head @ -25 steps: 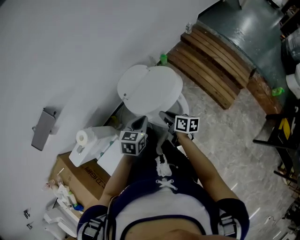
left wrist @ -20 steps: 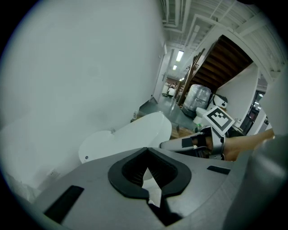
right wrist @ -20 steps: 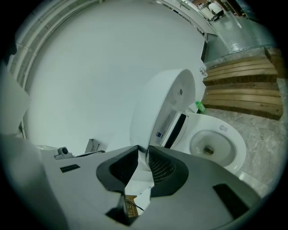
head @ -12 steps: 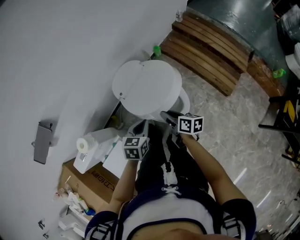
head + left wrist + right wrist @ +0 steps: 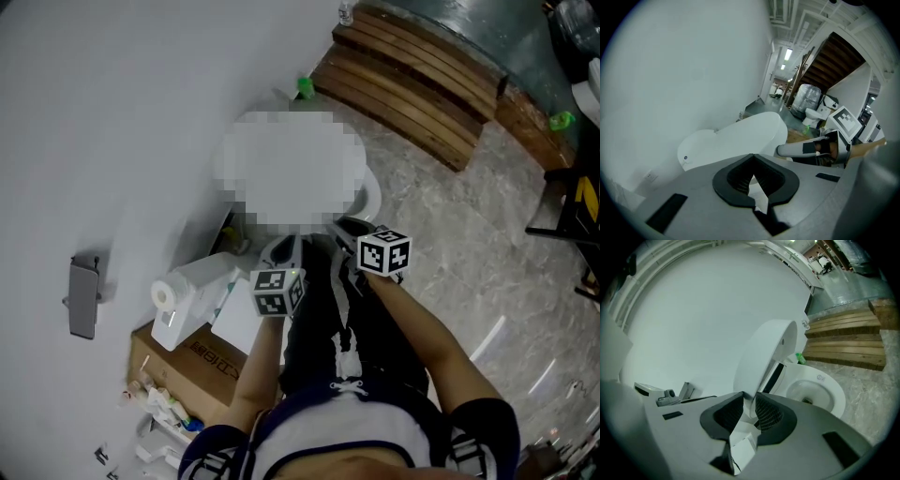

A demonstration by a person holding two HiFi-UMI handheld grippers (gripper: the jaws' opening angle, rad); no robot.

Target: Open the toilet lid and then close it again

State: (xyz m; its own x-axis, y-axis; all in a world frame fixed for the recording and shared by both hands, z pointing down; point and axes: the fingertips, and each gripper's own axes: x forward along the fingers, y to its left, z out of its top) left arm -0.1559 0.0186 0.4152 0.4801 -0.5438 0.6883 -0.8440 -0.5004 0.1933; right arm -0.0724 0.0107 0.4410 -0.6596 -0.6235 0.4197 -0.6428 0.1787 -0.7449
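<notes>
Jaws of the right gripper (image 5: 751,404) are pinching the toilet lid (image 5: 764,357) by its front rim, at twelve o'clock. Left gripper (image 5: 752,159) jaws are sitting together, empty. Lid: stiff, glossy, probably light and slippery.

Toilet lid (image 5: 764,352) and bowl (image 5: 820,387) are finished white; wall (image 5: 112,112) is painted pale grey. Left gripper (image 5: 752,158) and right gripper (image 5: 750,403) are moulded grey, pads black. Marker cubes (image 5: 276,291) are printed with black-and-white squares. Steps (image 5: 412,70) are brown, floor (image 5: 469,216) is veined grey, bottle (image 5: 304,86) green, box (image 5: 173,361) tan.
</notes>
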